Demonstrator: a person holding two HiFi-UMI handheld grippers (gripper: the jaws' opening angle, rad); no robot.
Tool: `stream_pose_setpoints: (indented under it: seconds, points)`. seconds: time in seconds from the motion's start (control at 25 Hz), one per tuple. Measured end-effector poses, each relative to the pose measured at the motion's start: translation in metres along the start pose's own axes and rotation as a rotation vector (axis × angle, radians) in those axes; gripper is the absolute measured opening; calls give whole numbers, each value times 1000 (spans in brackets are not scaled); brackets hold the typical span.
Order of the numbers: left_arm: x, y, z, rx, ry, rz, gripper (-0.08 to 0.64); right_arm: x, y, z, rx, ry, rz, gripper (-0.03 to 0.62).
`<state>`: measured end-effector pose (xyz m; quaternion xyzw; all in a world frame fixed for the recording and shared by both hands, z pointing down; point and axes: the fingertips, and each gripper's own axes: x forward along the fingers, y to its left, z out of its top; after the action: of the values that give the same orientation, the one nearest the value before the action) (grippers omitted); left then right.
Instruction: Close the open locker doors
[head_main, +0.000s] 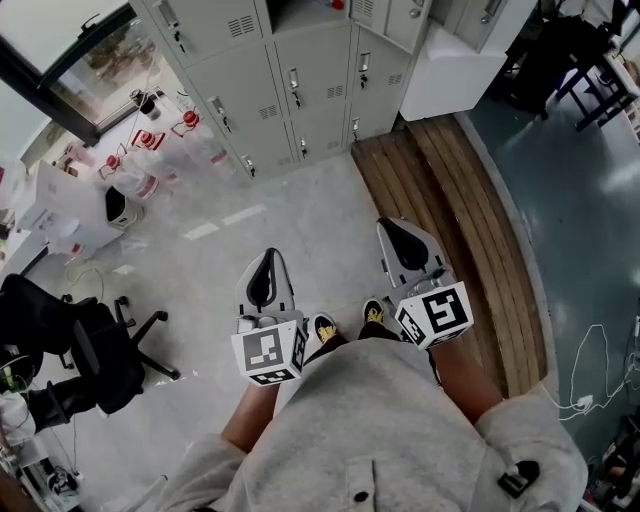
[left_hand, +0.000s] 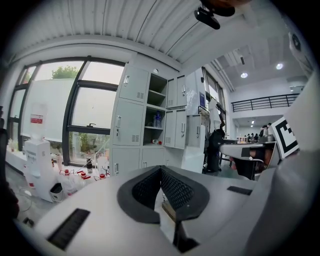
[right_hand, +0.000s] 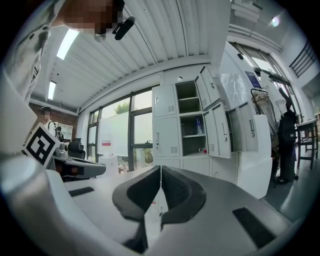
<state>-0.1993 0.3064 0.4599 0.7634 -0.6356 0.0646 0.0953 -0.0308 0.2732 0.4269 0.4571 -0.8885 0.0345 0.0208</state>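
Ahead of both hand-held grippers, well apart from them across bare floor, stands the bank of grey lockers (head_main: 300, 80). In the right gripper view its open doors (right_hand: 220, 131) hang out to the right of two exposed compartments (right_hand: 192, 120). A bottle (right_hand: 198, 126) stands on one shelf and a small red thing (right_hand: 204, 150) lies below it.

The left hand-held gripper (left_hand: 161, 170) has its jaws together at the tips, nothing between them. The right hand-held gripper (right_hand: 160, 169) is likewise closed and empty.

Readable writing is scarce. Each gripper carries a cube with black-and-white square markers, left (head_main: 268, 355) and right (head_main: 435, 315). A red-and-white label (left_hand: 36, 119) on the window pane is too small to read.

From the head view, the person holds both grippers low in front of the waist, side by side and near each other. Both point forward toward the lockers, bare forearms (head_main: 465, 385) drawn in close to a grey shirt (head_main: 380, 430).
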Motion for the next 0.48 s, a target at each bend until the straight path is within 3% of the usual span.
stream_pose_setpoints:
  seconds: [0.48]
  points:
    - [0,36,-1,-12,-8,-6,8,26,21,6,-12,-13,-6,31]
